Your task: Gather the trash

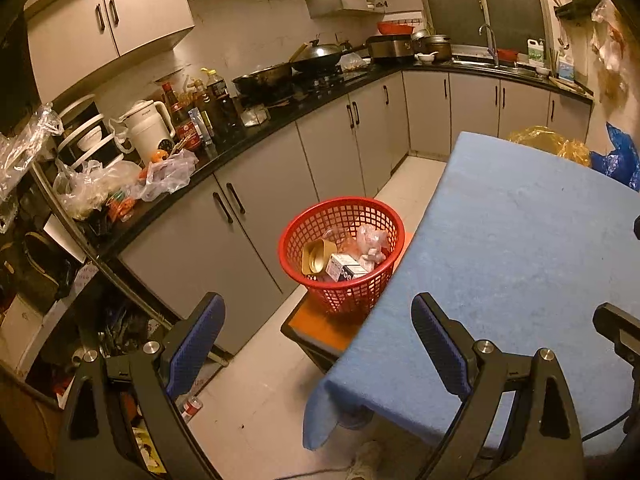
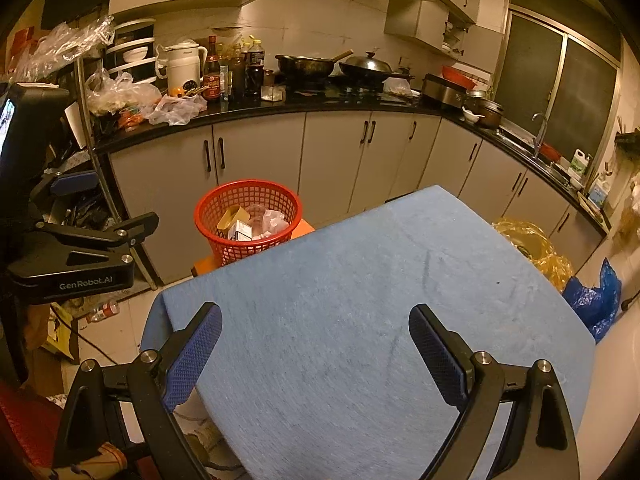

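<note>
While 2 claws, left claw (image 1: 318, 344) & right claw (image 2: 316, 354), gape empty, 1 red basket (image 1: 342, 246) holds trash.

Red lattice basket (image 1: 342, 240), plain blue tablecloth (image 2: 360, 300), grey cabinets (image 2: 332, 152), black countertop (image 2: 280, 104), blue-padded tool fingers (image 1: 196, 344)

I see the red mesh basket (image 1: 342, 254) upright on an orange stool (image 1: 326, 322) just beside my blue table's (image 1: 500, 260) edge, holding a gold tin (image 1: 316, 258), a small box (image 1: 344, 268) and crumpled plastic (image 1: 370, 246).
</note>
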Motion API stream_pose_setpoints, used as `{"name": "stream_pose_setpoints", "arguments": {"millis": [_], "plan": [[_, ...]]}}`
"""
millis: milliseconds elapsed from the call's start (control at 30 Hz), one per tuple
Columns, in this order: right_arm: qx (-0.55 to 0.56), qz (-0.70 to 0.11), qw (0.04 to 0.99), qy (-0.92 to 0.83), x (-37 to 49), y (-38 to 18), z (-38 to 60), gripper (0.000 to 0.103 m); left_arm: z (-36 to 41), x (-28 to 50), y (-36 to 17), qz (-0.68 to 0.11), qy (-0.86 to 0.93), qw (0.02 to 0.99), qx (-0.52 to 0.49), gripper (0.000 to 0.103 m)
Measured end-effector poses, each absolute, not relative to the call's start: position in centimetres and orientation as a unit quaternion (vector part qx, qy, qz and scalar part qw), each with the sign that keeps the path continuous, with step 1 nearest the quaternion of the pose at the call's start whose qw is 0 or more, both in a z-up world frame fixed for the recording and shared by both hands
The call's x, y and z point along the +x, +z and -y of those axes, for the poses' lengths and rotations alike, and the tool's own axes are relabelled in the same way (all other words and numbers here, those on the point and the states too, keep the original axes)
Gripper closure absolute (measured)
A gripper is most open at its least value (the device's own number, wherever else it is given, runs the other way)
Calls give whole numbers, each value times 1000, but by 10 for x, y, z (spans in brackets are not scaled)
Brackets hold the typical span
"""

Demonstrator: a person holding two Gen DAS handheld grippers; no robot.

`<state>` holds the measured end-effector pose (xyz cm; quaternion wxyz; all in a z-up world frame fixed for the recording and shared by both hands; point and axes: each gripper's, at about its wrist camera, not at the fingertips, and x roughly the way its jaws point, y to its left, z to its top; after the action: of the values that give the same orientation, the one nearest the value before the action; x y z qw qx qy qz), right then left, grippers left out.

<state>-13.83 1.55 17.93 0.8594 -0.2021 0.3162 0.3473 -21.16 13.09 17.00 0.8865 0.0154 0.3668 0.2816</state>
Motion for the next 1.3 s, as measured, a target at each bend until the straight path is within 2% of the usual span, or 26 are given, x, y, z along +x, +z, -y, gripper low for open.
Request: {"name": "stream_pose_setpoints", "arguments": {"millis": [1300], "plan": [[-198, -342, 857, 330, -130, 170, -29, 6, -144, -202, 156, -385, 265, 884, 7, 9]]}}
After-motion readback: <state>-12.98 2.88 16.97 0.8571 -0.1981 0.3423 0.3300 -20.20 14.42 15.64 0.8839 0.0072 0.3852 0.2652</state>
